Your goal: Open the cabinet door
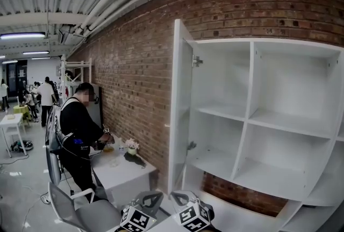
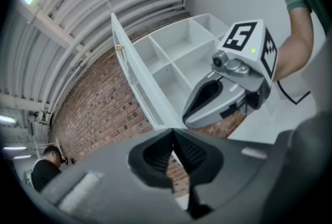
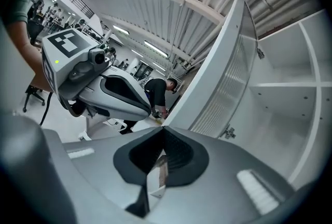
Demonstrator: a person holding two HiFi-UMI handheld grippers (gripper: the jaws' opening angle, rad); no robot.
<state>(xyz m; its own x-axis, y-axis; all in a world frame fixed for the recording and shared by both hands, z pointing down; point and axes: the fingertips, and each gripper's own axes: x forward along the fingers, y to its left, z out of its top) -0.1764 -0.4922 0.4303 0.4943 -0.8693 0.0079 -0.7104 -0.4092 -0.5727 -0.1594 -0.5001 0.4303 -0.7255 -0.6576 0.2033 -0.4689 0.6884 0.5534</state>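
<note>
No words, numbers or brand names can be read in any view. The only signs are black-and-white square code patterns on the cube of the left gripper and the cube of the right gripper, at six o'clock in the head view.

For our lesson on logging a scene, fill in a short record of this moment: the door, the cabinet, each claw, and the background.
door: wide open, hinged on the cabinet's left side
cabinet: white, visible shelves bare
left claw: shut, holding nothing
right claw: shut, holding nothing
background: brick wall; a person stands at a table
</note>
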